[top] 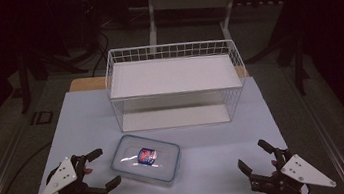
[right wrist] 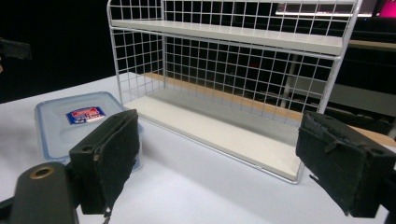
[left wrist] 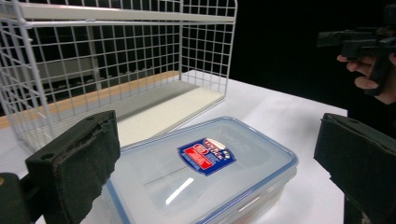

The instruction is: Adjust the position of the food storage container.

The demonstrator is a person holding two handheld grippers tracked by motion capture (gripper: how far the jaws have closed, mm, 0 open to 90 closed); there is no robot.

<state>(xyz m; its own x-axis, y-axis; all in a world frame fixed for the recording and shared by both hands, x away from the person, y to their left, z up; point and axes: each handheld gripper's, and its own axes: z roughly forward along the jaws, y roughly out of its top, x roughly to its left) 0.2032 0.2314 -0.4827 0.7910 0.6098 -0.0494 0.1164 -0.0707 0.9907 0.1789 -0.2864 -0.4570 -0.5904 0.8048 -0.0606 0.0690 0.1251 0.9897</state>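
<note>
A clear plastic container (top: 146,159) with a blue-rimmed lid and a red and blue label lies flat on the white table (top: 210,172), in front of a white wire rack (top: 174,84) with two shelves. My left gripper (top: 106,167) is at the near left, just left of the container, and stands open with nothing held. In the left gripper view the container (left wrist: 205,170) lies close ahead between the wide-apart jaws, untouched. My right gripper (top: 251,153) stands open and unladen at the near right, well away from the container. In the right gripper view the rack (right wrist: 233,93) is ahead and the container (right wrist: 79,122) is at the left.
The rack stands at the back middle of the table, with both shelves bare. A wooden strip (top: 86,84) runs behind it. Dark floor and a table frame (top: 188,4) lie beyond. Bare tabletop stretches between the container and my right gripper.
</note>
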